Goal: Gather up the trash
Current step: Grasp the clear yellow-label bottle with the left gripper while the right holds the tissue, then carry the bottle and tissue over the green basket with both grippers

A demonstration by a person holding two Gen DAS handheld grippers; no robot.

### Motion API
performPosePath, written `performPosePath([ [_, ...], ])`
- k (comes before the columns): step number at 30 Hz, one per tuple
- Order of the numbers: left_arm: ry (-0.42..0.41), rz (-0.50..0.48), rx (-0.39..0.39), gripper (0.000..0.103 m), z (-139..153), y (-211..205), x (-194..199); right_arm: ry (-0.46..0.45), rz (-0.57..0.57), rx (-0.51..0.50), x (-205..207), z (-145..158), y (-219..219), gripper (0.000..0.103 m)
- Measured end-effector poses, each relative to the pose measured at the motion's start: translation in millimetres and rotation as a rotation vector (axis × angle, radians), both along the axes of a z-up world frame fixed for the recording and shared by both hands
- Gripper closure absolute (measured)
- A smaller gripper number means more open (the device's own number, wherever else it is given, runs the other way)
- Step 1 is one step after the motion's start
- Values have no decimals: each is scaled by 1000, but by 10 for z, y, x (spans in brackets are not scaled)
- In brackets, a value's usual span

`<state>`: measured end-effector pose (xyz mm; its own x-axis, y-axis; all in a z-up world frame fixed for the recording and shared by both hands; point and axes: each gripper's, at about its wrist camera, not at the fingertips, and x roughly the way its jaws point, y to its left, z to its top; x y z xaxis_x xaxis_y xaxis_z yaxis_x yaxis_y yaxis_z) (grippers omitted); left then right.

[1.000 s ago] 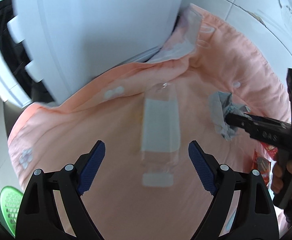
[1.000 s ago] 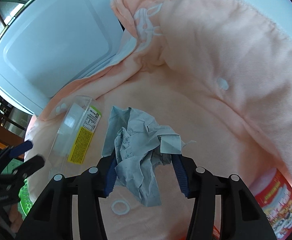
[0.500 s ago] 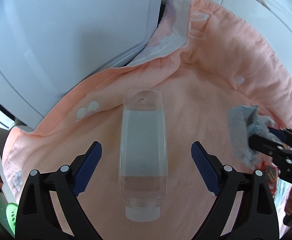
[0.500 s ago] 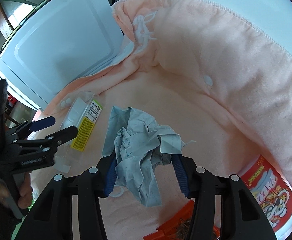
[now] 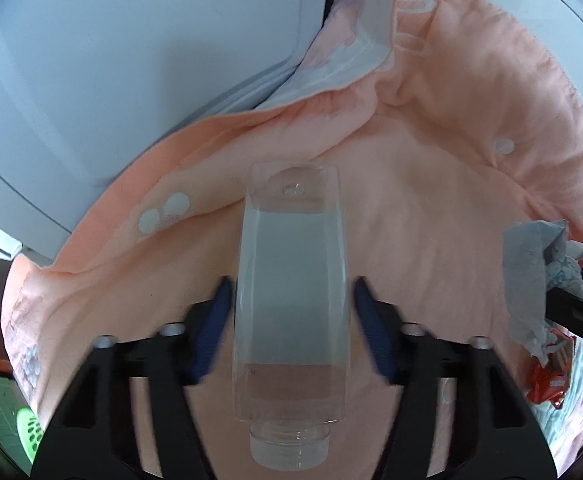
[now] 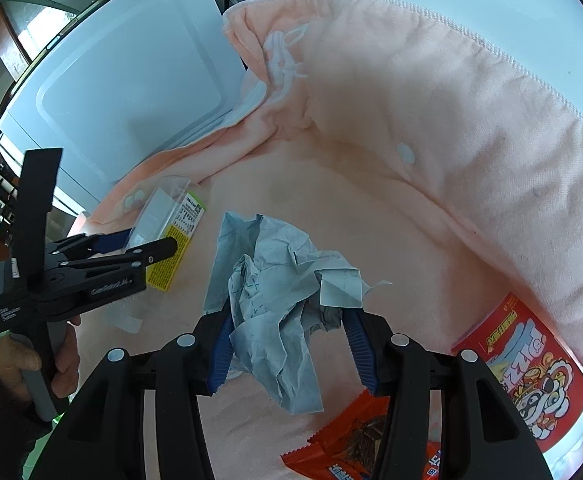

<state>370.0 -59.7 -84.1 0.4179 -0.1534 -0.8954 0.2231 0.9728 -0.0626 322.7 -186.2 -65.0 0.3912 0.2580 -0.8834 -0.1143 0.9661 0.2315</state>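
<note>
A clear plastic bottle (image 5: 291, 248) with a yellow label lies on the peach blanket (image 5: 431, 208), cap toward me. My left gripper (image 5: 292, 292) straddles its middle. The jaws are closing, and the blue pads (image 5: 219, 320) stand just off the bottle's sides. The right wrist view shows the same bottle (image 6: 171, 208) and the left gripper (image 6: 147, 240), held by a hand. My right gripper (image 6: 289, 320) is shut on a crumpled blue-grey paper (image 6: 275, 272), lifted a little off the blanket. That paper (image 5: 531, 256) also shows at the right edge of the left wrist view.
A red instant-noodle cup (image 6: 531, 368) lies at the right against the blanket's raised fold. An orange snack wrapper (image 6: 355, 448) lies below my right gripper. A white plastic lid (image 6: 131, 92) borders the blanket at upper left. A green perforated basket (image 5: 29, 428) peeks in at lower left.
My left gripper has come down over the bottle and its jaws have narrowed to just beside it. The right gripper has risen slightly, still holding the paper.
</note>
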Motion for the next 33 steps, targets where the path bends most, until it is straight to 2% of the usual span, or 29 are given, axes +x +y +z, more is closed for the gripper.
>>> performPosePath([
  [5, -17, 17, -22, 50, 35, 67, -53, -7, 15, 2, -55, 54, 38, 54],
  [13, -53, 74, -89, 50, 247, 381, -381, -17, 53, 13, -212, 109, 183, 54],
  [25, -146, 222, -158, 50, 620, 1363, -1220, -20, 191, 39, -545, 163, 818, 54],
  [33, -218, 355, -129, 50, 788, 2055, -1860, -33, 313, 69, -761, 239, 1427, 54],
])
